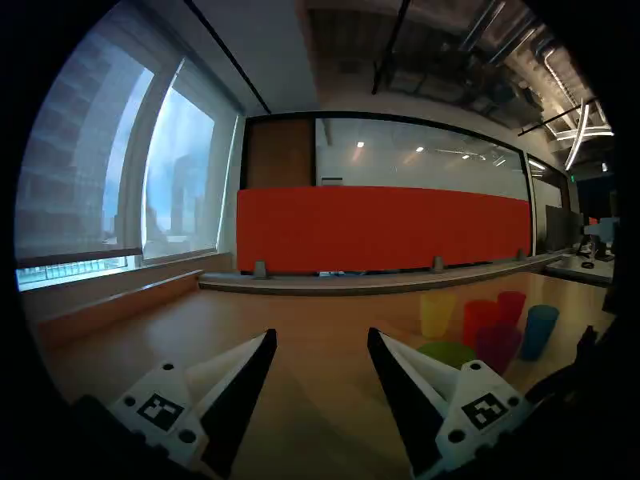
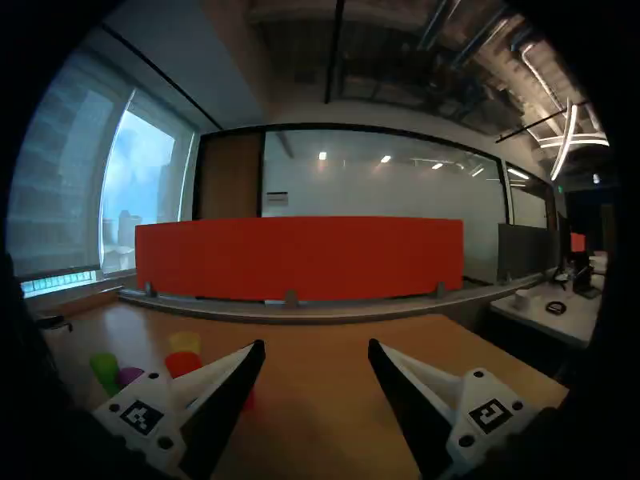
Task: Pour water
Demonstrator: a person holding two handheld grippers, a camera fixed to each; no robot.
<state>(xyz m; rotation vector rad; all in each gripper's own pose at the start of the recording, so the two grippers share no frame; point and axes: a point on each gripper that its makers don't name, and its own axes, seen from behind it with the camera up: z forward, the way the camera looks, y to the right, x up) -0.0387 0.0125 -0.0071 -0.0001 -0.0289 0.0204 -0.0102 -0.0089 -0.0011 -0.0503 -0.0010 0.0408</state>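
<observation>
The cups (image 1: 488,332) stand close together in one small group on the wooden worktop (image 1: 320,416). In the left gripper view we see them at the right side, a little beyond the left gripper (image 1: 321,332). We can tell there a yellow cup (image 1: 436,314), a red cup (image 1: 478,316), a blue cup (image 1: 540,330), a dark purple cup (image 1: 500,352) and a low green cup (image 1: 446,352). One more reddish cup stands behind them. The fingers of the left gripper are spread apart, with nothing between them, and they hang above bare wood and touch no cup. In the right gripper view we see cups from the same group at the left side, and some of them are partly hidden behind one finger. The right gripper (image 2: 316,344) has its fingers spread apart too and grips nothing. It is also apart from the cups. Behind the worktop runs a long orange partition (image 1: 384,228), and a large window (image 1: 176,184) is at the left of it.
</observation>
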